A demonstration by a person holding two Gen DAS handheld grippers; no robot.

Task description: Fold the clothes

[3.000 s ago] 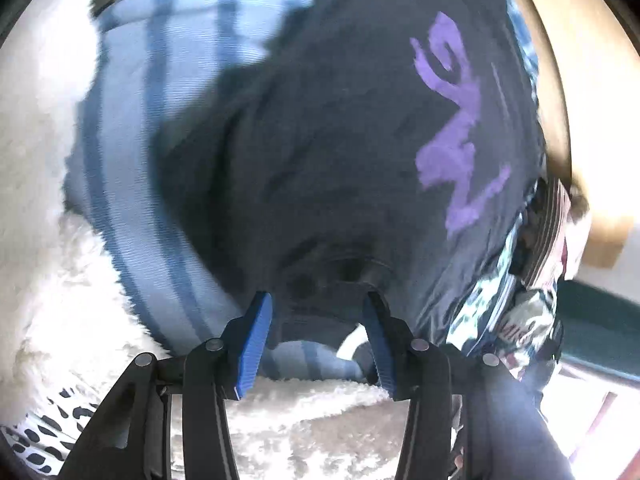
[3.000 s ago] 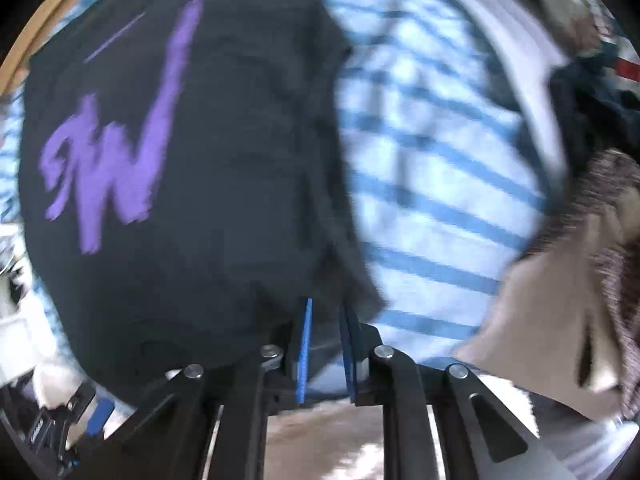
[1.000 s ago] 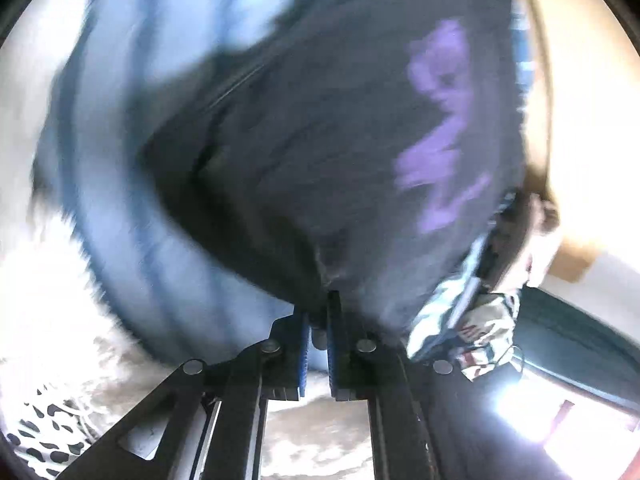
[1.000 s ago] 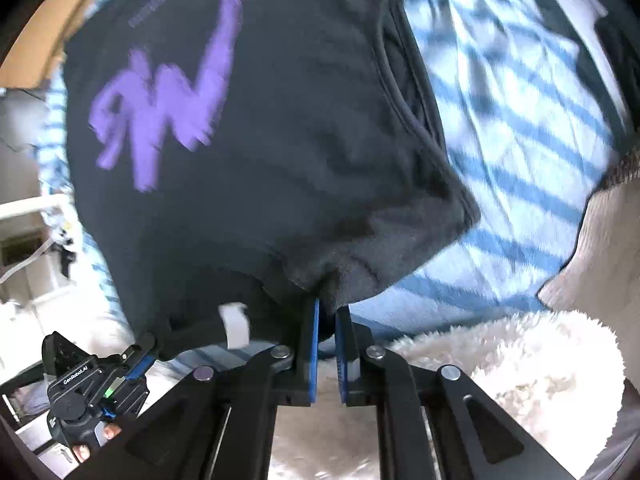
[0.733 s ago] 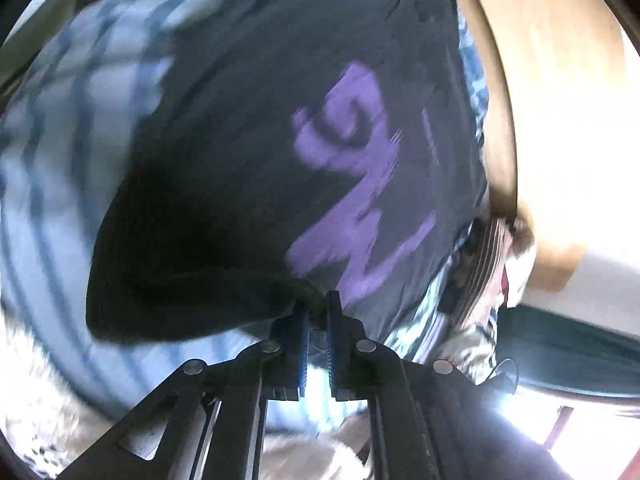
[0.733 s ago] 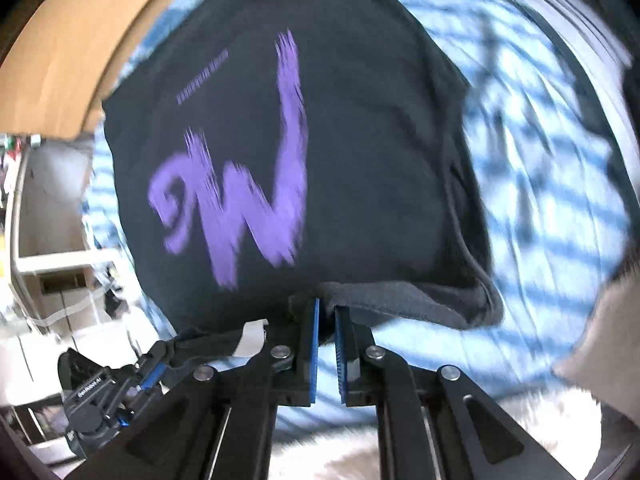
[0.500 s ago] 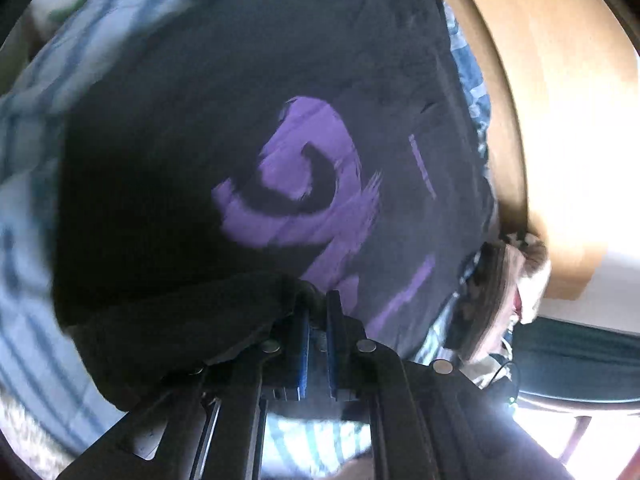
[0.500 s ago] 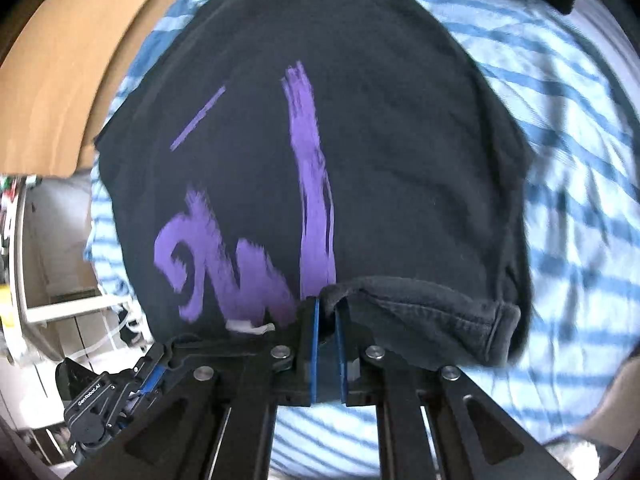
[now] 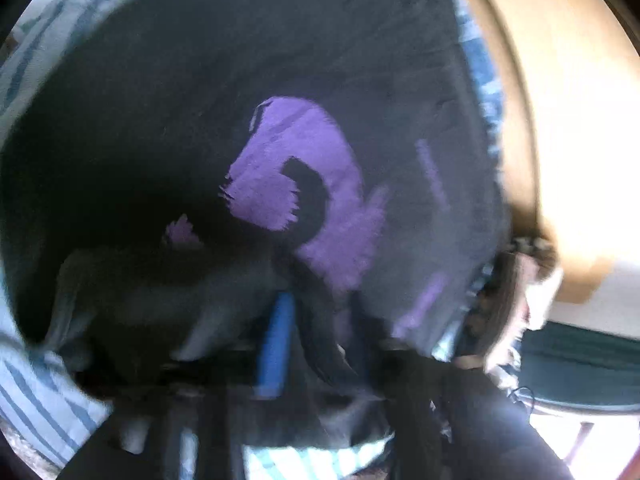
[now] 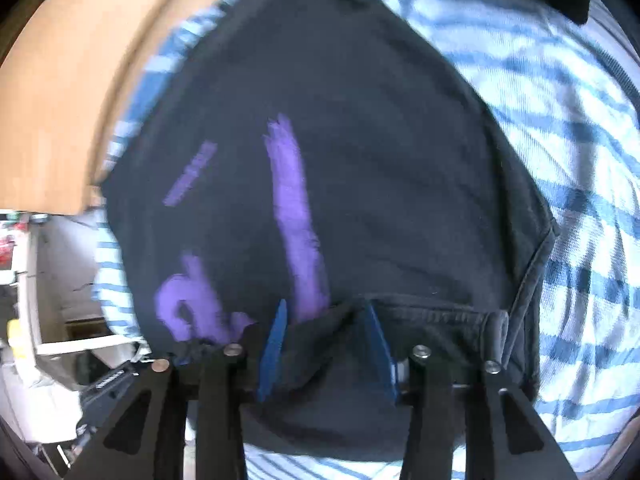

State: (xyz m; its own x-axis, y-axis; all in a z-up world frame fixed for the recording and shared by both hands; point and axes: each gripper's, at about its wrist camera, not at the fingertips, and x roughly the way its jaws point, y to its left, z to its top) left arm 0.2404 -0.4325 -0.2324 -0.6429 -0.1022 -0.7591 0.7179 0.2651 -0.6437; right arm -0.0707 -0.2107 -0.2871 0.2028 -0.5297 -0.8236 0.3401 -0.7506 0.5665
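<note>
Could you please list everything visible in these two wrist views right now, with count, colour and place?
T-shirt: one, black with a purple print, spread on the bedding, near edge folded over.
Striped bedding: one, blue and white, under the shirt.
Wooden board: one, tan, beyond the bedding's far edge.
Patterned clothes: a blurred heap, brown and white, beside the shirt.
Right claw: one, black with blue pads, open over the folded edge.
Left claw: one, blurred, fabric draped across it.

I'm in a home bedroom: my view looks down on a bed with a blue-striped sheet [image 10: 580, 128], a wooden bed frame [image 10: 60, 92] along the far left, and white shelving [image 10: 28, 280] off left.
</note>
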